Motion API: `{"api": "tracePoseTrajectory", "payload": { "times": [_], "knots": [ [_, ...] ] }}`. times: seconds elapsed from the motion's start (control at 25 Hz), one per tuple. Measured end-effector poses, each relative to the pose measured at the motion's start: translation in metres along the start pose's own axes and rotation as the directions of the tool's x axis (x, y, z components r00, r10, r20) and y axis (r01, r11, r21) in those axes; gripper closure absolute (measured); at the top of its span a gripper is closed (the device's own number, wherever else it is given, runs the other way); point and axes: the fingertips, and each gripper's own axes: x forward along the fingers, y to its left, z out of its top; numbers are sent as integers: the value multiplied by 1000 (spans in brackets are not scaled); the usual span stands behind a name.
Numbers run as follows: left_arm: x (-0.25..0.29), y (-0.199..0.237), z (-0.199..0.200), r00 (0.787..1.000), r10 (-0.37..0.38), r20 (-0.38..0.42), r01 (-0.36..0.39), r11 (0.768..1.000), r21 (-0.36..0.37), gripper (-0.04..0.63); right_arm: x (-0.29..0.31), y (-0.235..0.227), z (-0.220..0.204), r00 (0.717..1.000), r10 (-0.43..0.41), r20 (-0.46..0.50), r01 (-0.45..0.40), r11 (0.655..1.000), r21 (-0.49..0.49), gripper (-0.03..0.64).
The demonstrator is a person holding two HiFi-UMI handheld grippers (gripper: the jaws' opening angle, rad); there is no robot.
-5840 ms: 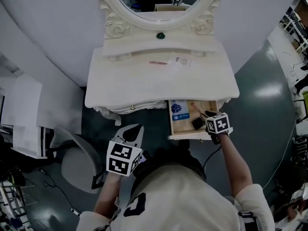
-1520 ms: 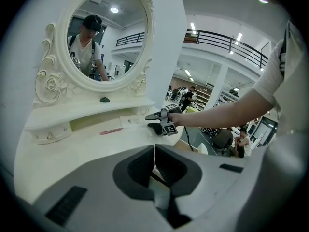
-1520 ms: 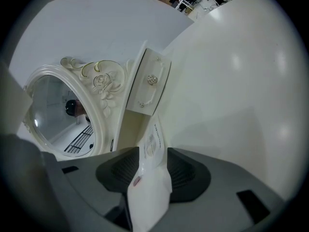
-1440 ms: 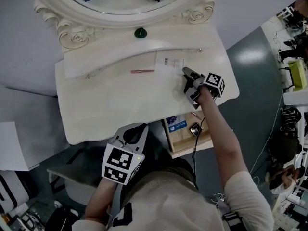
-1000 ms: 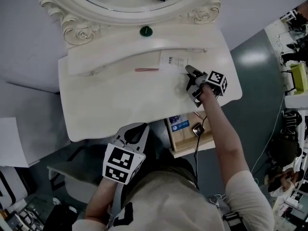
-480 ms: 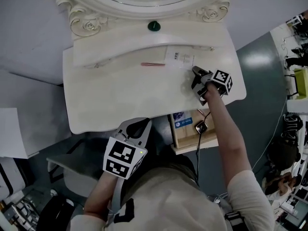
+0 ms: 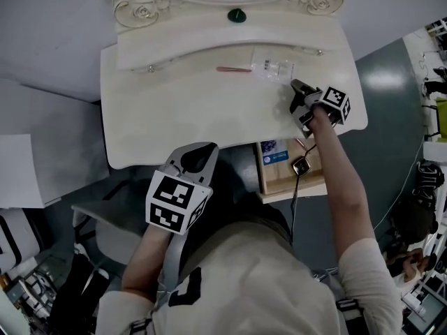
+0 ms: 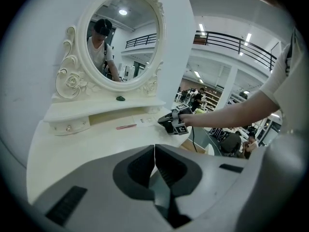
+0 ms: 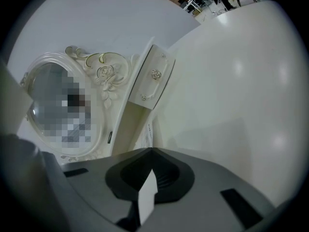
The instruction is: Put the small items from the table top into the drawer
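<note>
Clear plastic packet (image 7: pixel 273 69) lies on the white dressing table (image 7: pixel 174 117), its edge pinched in my right claw (image 7: pixel 296 86); my left claw (image 7: pixel 198 156) hangs pressed together, empty, beside the open drawer (image 7: pixel 278 178).

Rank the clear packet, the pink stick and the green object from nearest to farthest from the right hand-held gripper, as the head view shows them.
From the right hand-held gripper:
1. Clear packet: pinched at its tips, on the table top.
2. Pink stick: further left, same surface.
3. Green object: on the raised shelf behind.
</note>
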Motion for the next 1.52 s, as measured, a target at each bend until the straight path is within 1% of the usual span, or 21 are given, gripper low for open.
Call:
{"api": "tracePoseTrajectory", "payload": {
  "times": [0.24, 0.36, 0.84, 1.16, 1.36, 1.52],
  "knots": [
    [-16, 9, -8, 1000, 30, 5, -30, 999, -20, 538, -10, 10, 1, 1000, 18, 23, -17, 1000, -26, 591],
    [-18, 6, -13, 1000, 29, 4, -29, 999, -30, 538, -17, 12, 2, 999, 21, 25, -20, 999, -34, 591],
    [-18, -9, -14, 1000, 6, 5, -6, 1000, -12, 538, -24, 15, 1, 999, 42, 26, -42, 999, -13, 590],
    [-18, -8, -12, 1000, 9, 16, -9, 1000, -10, 538, -26, 19, 0, 998, 63, 25, -63, 998, -4, 591],
    [-19, -8, -10, 1000, 8, 26, -8, 1000, -11, 538, -31, 28, 0, 995, 96, 36, -96, 995, 11, 590],
    [-19, -14, -12, 1000, 7, 23, -7, 1000, 0, 538, -41, 37, -1, 991, 129, 40, -129, 992, 5, 590]
  ]
}}
